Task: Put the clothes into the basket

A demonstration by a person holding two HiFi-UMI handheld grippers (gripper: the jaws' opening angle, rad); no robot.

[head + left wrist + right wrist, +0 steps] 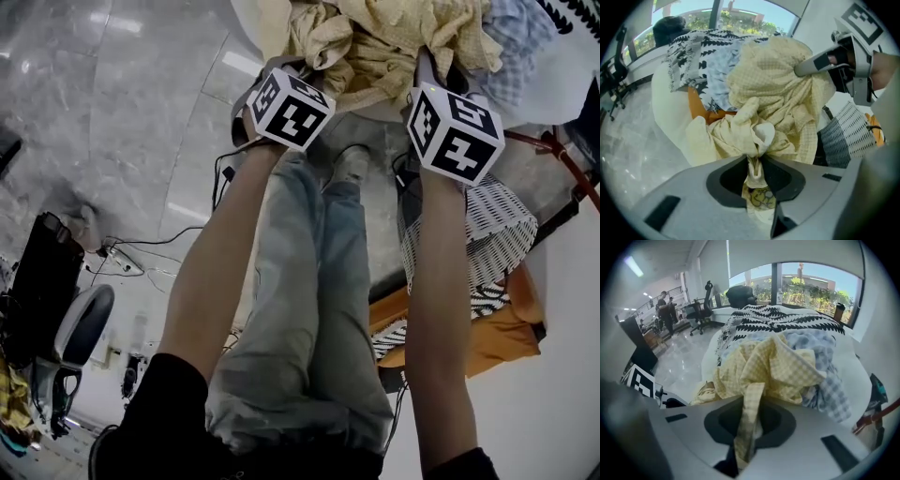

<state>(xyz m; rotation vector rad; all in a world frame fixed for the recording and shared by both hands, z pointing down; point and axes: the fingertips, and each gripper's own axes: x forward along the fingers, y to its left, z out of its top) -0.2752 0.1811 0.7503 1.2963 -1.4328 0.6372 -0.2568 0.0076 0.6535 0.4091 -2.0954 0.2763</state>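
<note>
Clothes (pixel 394 37), mixed heap: lying piled on a white round table (pixel 670 117), none of them showing in a basket.

- Pale yellow checked cotton garment (pixel 778 89): sitting at the front of the heap, crumpled, being pinched at two places.
- Left gripper (pixel 757 161): pointing steeply down, its jaws standing narrow and clamping a twisted fold of the yellow garment; a printed patch of the cloth is showing between them.
- Right gripper (pixel 750 404): also pointing steeply down, jaws nearly together and squeezing a long checked strip of the same garment, which is hanging down through them.
- Black-and-white leaf-patterned cloth (pixel 783 319): lying across the back of the heap.
- Blue-and-white checked cloth (pixel 825 366): lying just beside the yellow garment, on its right.
- Black-and-white striped fabric (pixel 478 234): draping over an orange object (pixel 506 342) on the floor by the person's right leg; what that object is I cannot tell.
</note>
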